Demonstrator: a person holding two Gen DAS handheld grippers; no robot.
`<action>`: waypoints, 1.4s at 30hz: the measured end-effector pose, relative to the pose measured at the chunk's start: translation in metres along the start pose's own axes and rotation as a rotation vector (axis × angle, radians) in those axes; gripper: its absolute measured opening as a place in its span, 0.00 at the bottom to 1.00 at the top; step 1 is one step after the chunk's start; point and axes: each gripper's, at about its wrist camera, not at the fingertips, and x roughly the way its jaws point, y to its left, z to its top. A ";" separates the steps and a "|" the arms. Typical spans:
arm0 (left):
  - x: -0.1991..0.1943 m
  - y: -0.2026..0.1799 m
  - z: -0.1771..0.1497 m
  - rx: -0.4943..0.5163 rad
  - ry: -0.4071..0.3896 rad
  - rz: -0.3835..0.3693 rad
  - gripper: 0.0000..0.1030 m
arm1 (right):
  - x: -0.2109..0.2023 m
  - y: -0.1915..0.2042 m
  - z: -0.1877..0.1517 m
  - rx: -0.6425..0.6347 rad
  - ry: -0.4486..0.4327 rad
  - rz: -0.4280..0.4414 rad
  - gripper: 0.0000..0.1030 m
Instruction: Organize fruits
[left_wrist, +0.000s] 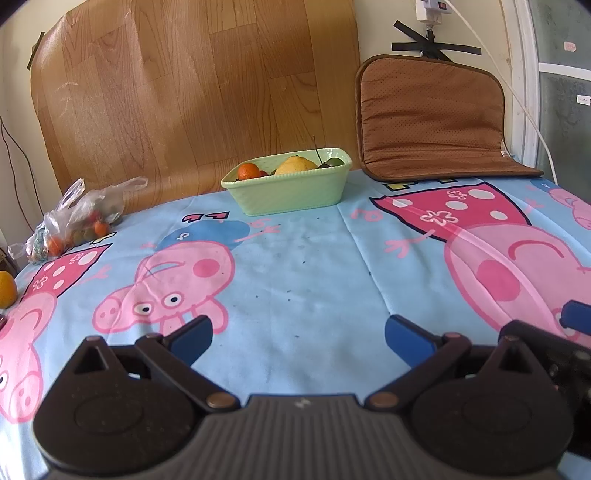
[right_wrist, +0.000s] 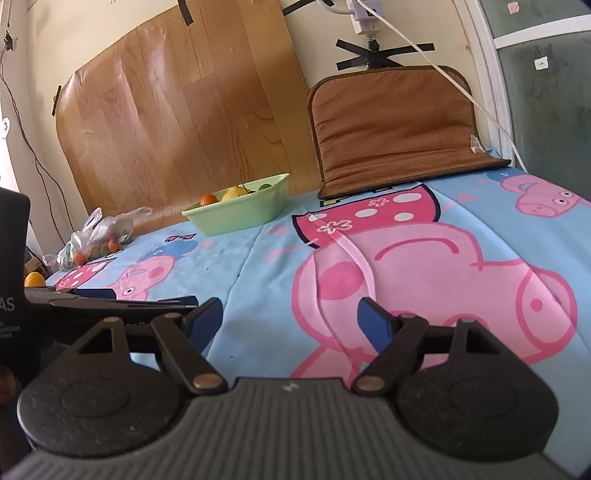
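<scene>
A pale green basket (left_wrist: 288, 195) stands at the back of the table, also in the right wrist view (right_wrist: 236, 218). It holds an orange (left_wrist: 248, 171), a yellow fruit (left_wrist: 295, 165) and a dark green fruit (left_wrist: 334, 161). A clear plastic bag (left_wrist: 81, 218) with small fruits lies far left, also in the right wrist view (right_wrist: 98, 236). A loose orange fruit (left_wrist: 6, 290) sits at the left edge, also in the right wrist view (right_wrist: 34, 279). My left gripper (left_wrist: 297, 338) is open and empty above the cloth. My right gripper (right_wrist: 290, 321) is open and empty.
A blue cartoon-pig cloth (left_wrist: 314, 266) covers the table. A wood-grain board (left_wrist: 184, 103) and a brown cushion (left_wrist: 432, 118) lean on the back wall. A white cable (left_wrist: 517, 96) hangs at the right. The left gripper's body (right_wrist: 110, 302) shows at the left of the right wrist view.
</scene>
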 end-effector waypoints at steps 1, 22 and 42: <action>0.000 0.000 0.000 0.000 -0.002 0.000 1.00 | 0.000 0.000 0.000 0.001 -0.001 0.000 0.80; 0.003 0.006 0.003 -0.041 -0.015 0.033 1.00 | 0.003 -0.001 0.001 -0.002 0.001 0.002 0.79; -0.002 -0.002 0.021 -0.016 -0.061 0.029 1.00 | 0.004 -0.002 0.000 0.003 -0.001 0.005 0.80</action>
